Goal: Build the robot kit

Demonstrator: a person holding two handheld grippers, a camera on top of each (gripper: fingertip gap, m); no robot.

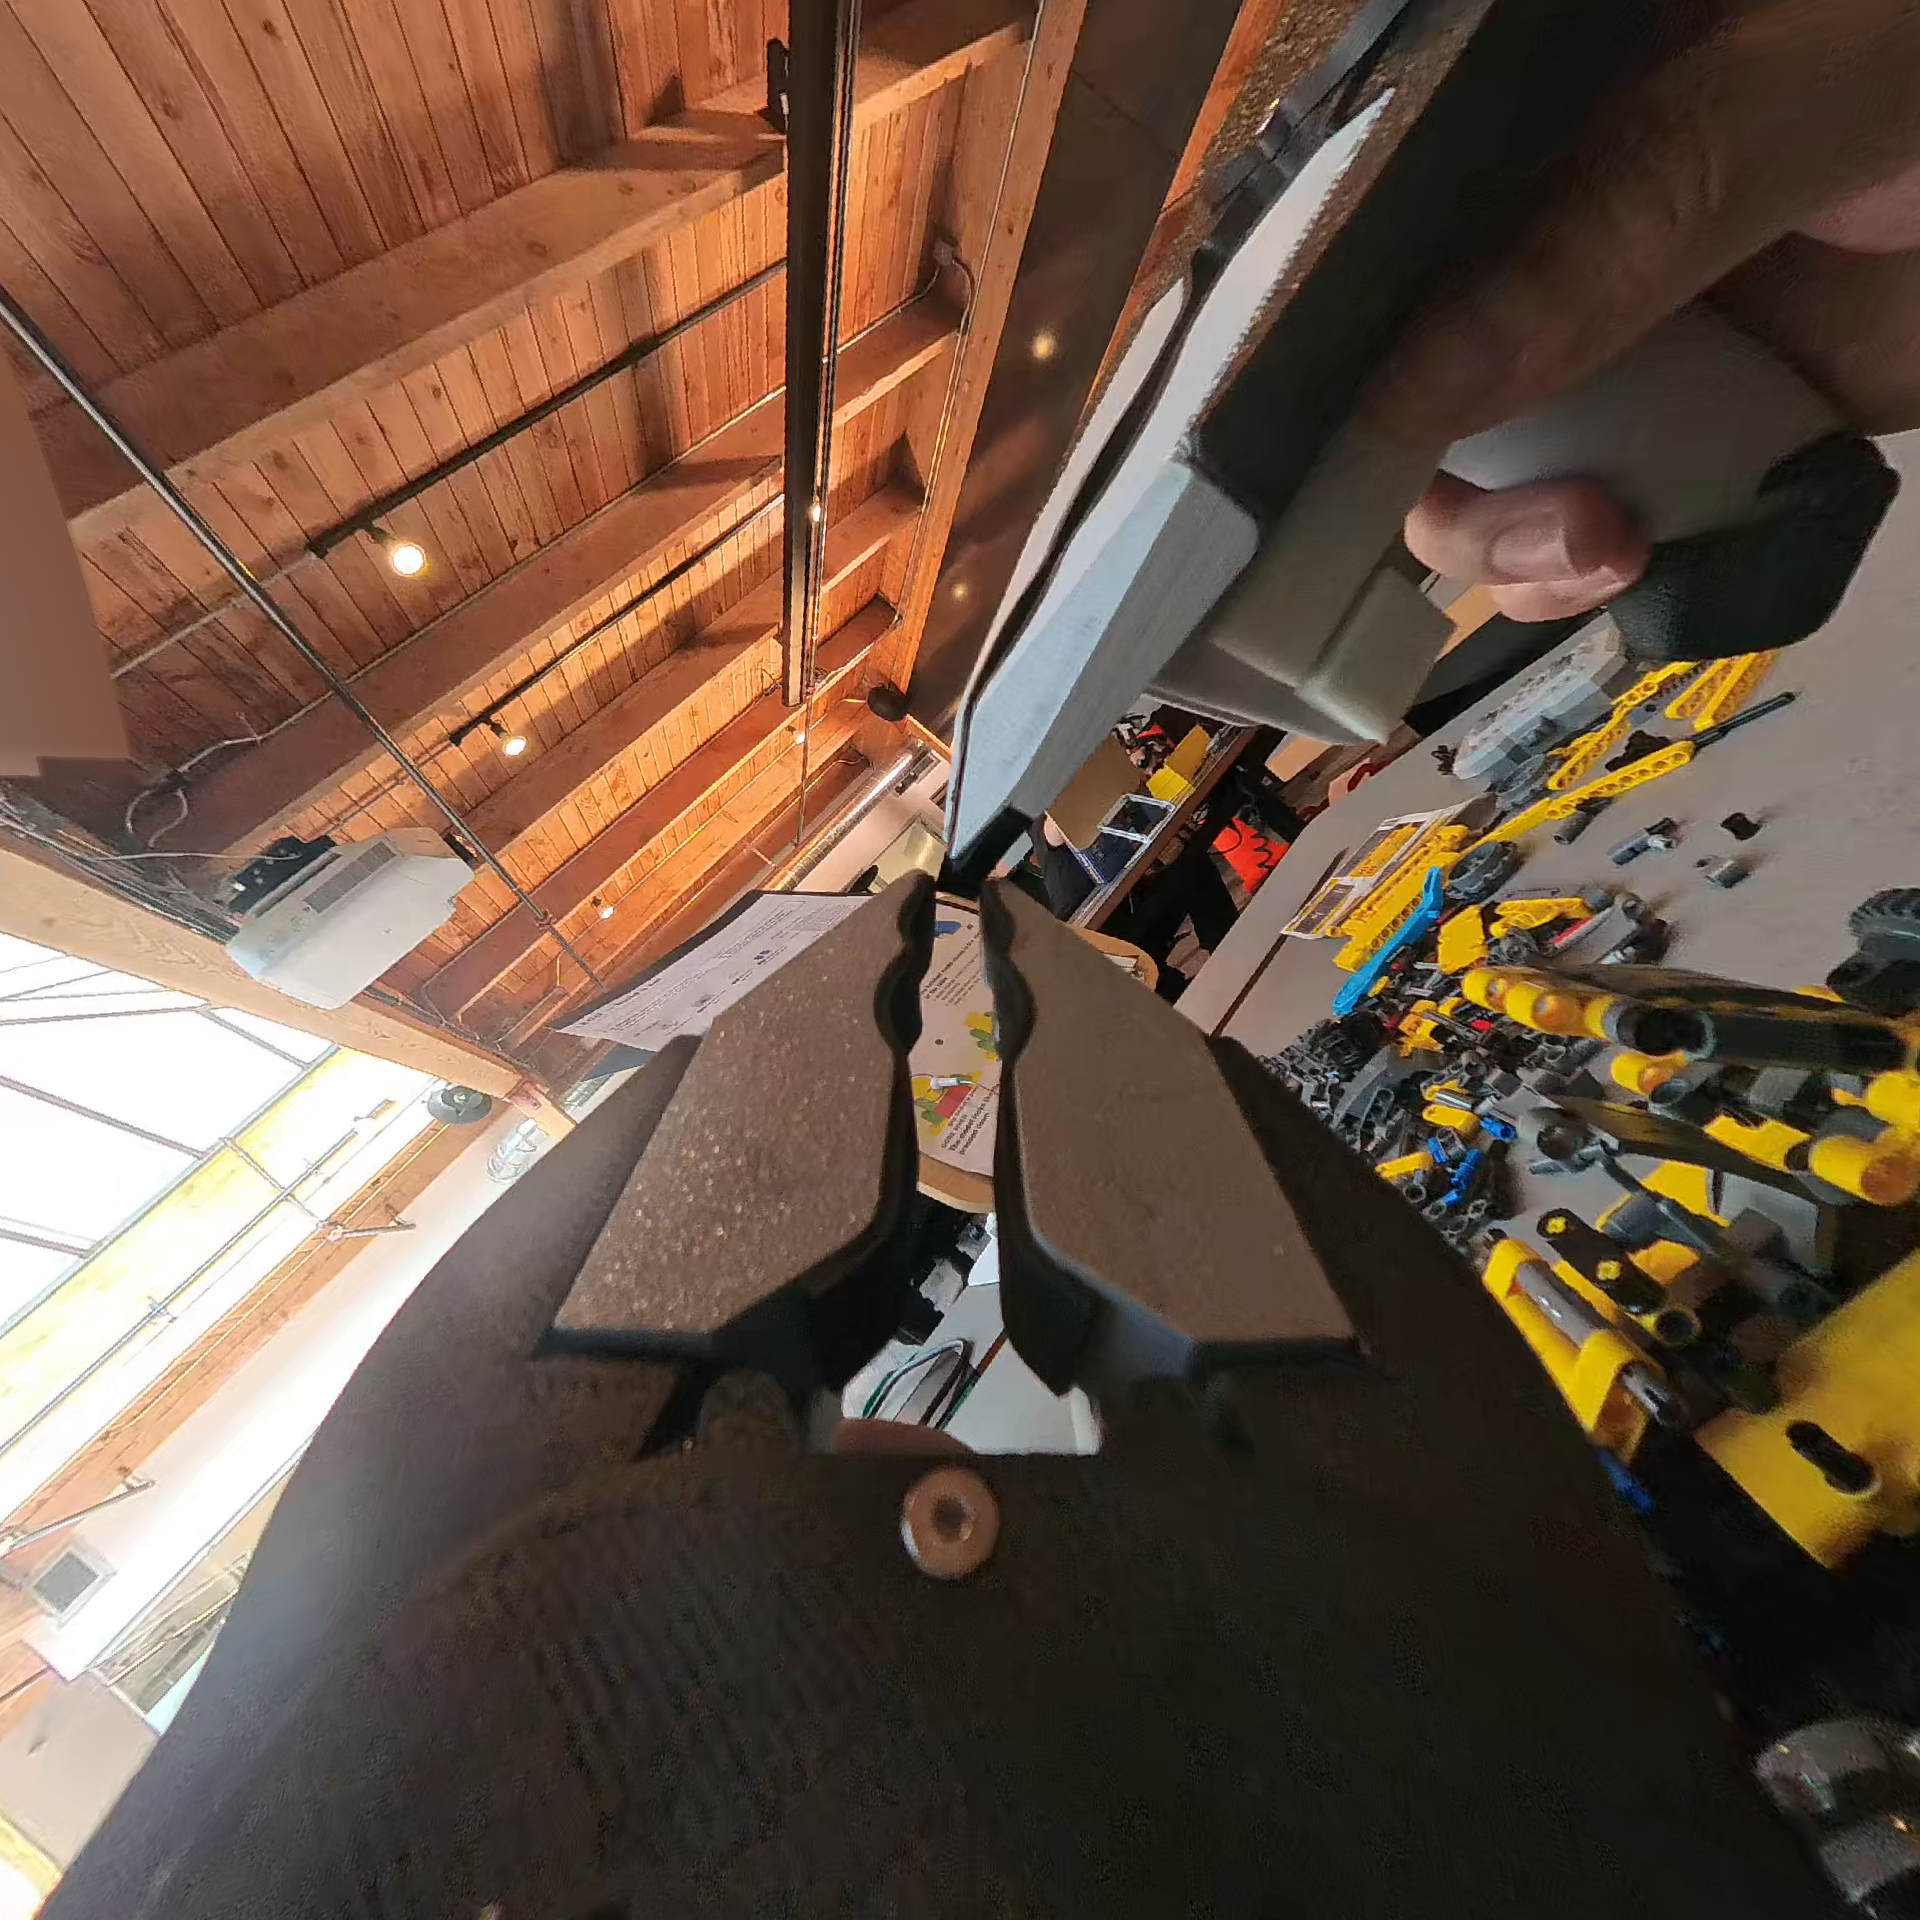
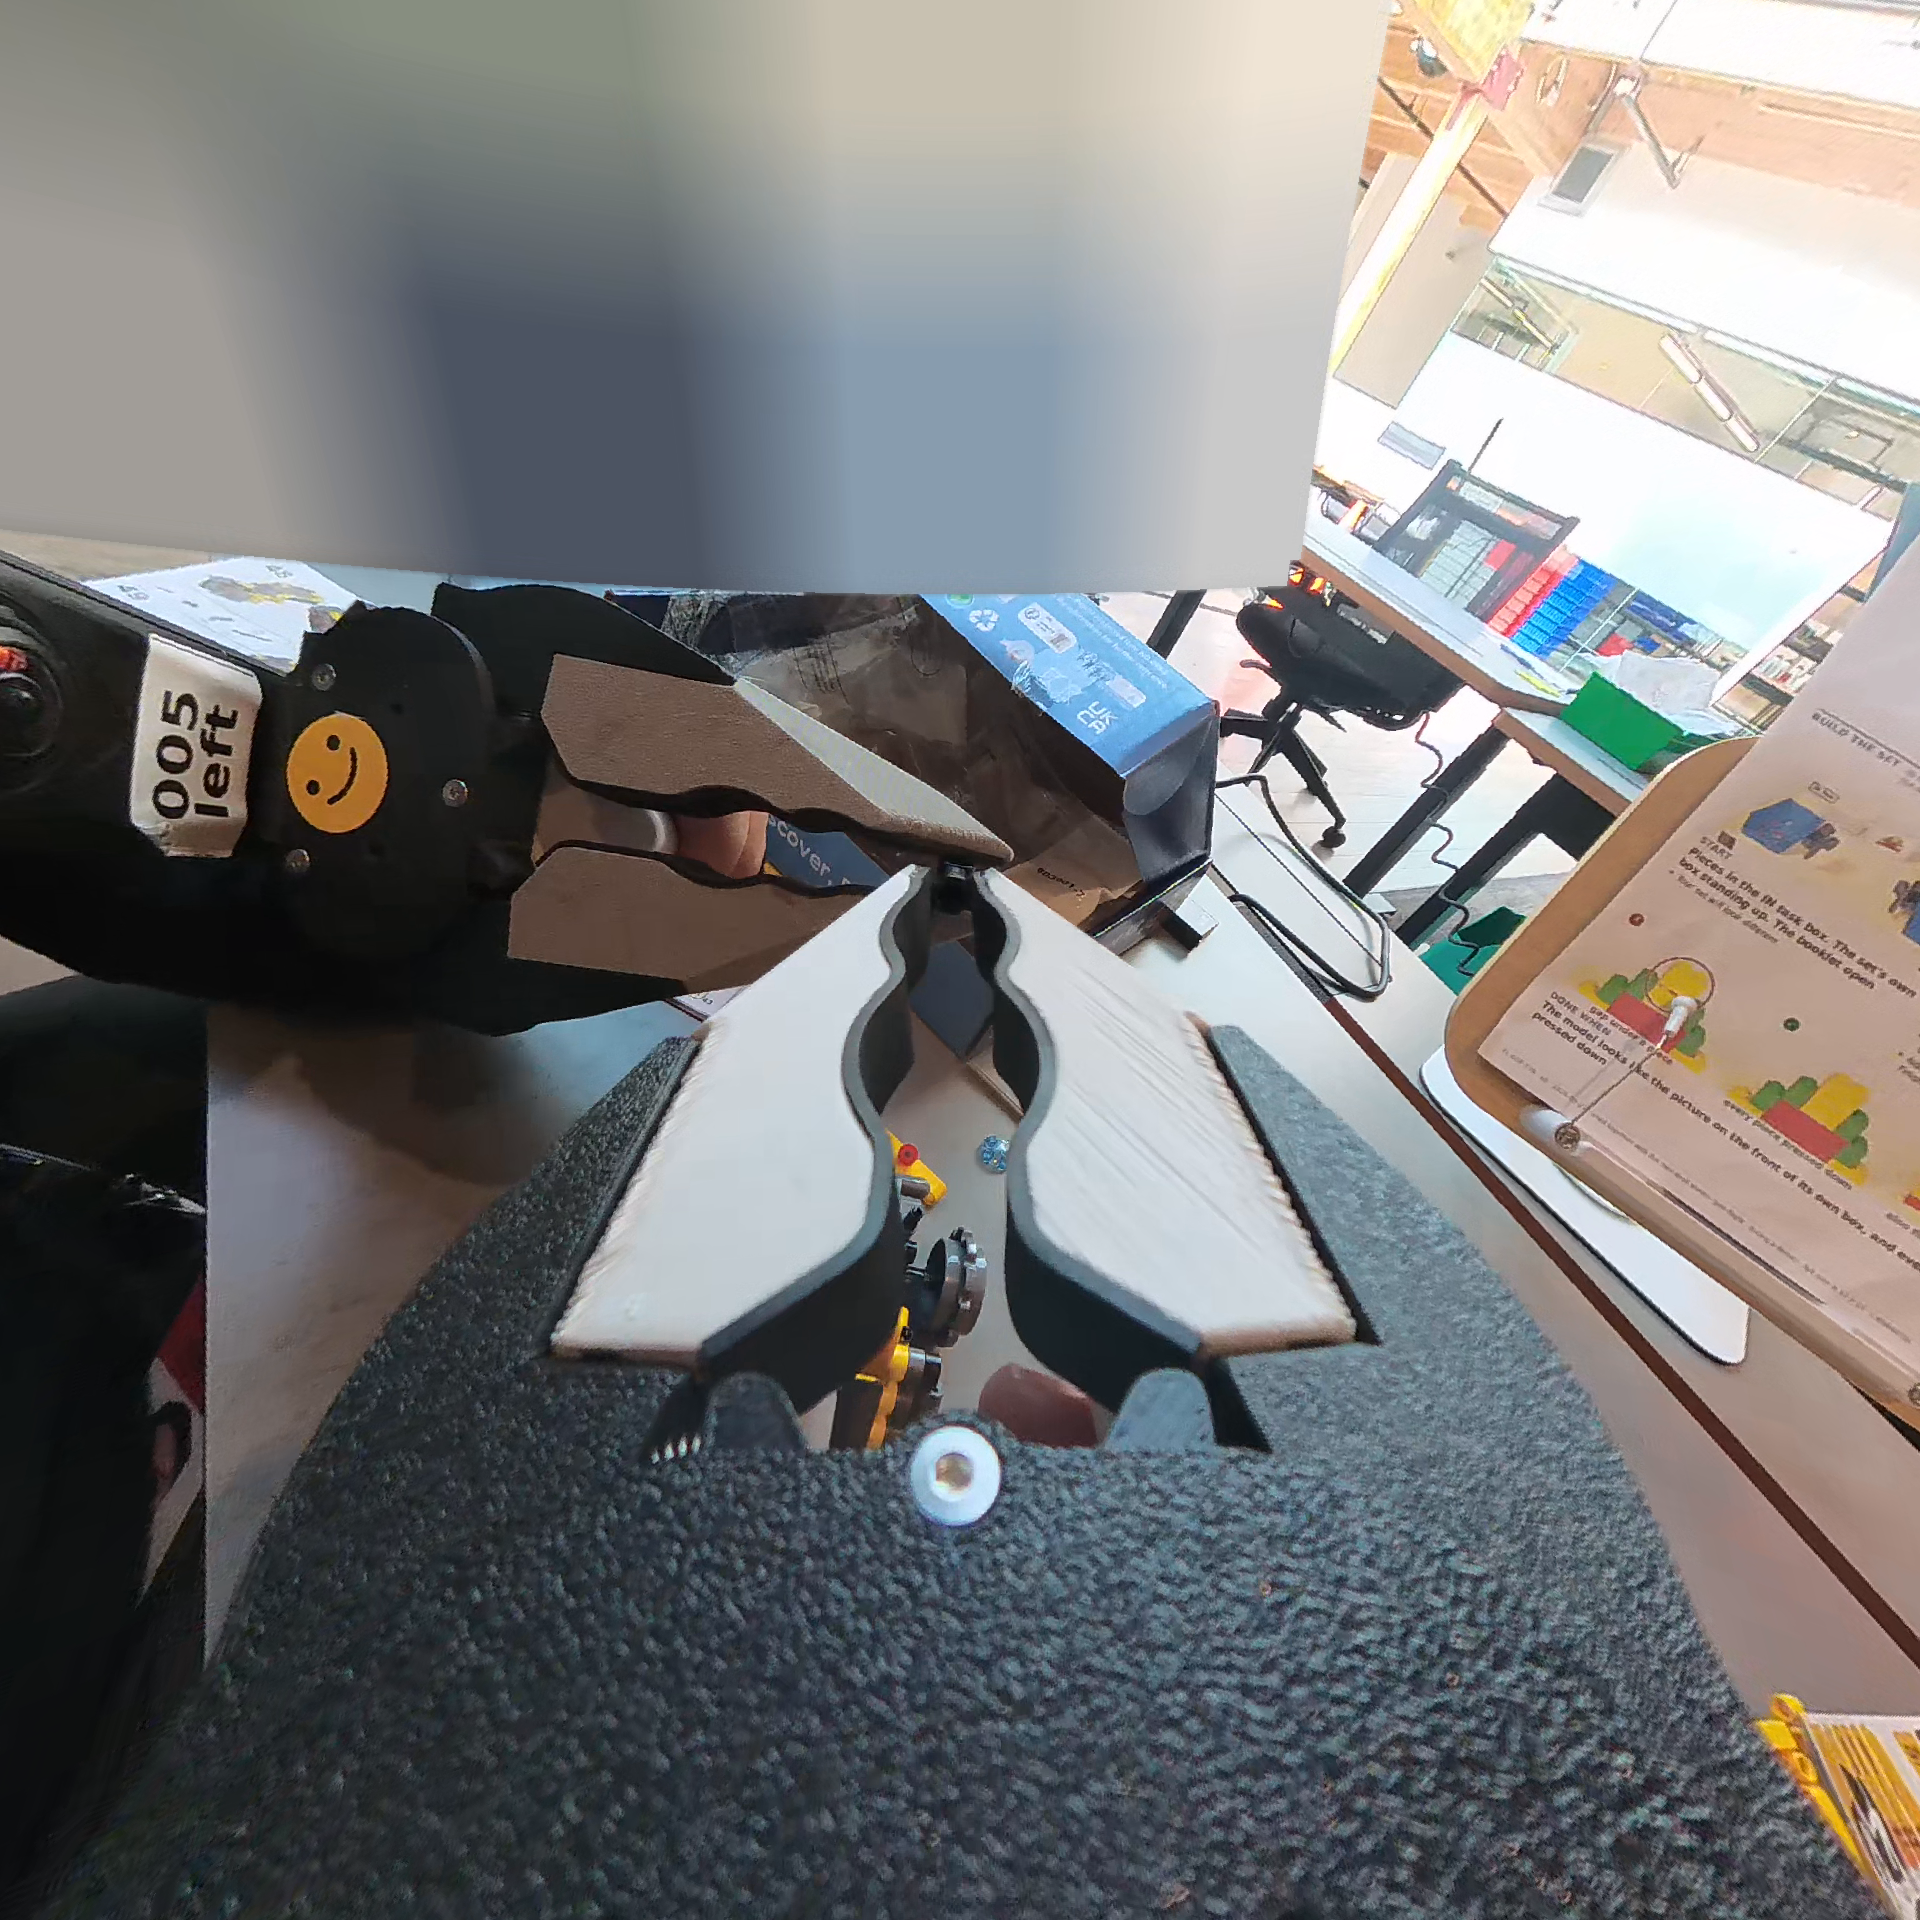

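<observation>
My right gripper (image 2: 949,883) is shut on a small black piece (image 2: 949,898) pinched at its very tips, held above the grey table (image 2: 416,1143). My left gripper (image 1: 954,914) comes in from the left and meets it tip to tip. Its jaws are closed to a narrow gap on the same small black piece (image 1: 961,878). The left gripper also shows in the right wrist view (image 2: 961,860). The right gripper also shows in the left wrist view (image 1: 968,844), coming down from the upper right, with a thumb (image 1: 1527,540) on its handle.
A yellow and black brick-built machine (image 1: 1714,1143) and several loose small parts (image 1: 1455,1143) lie on the table. An instruction sheet on a wooden stand (image 2: 1714,987) stands at the right. A dark box with a blue edge (image 2: 1039,727) stands behind the grippers. My two grippers' fingertips are within a few centimetres of each other.
</observation>
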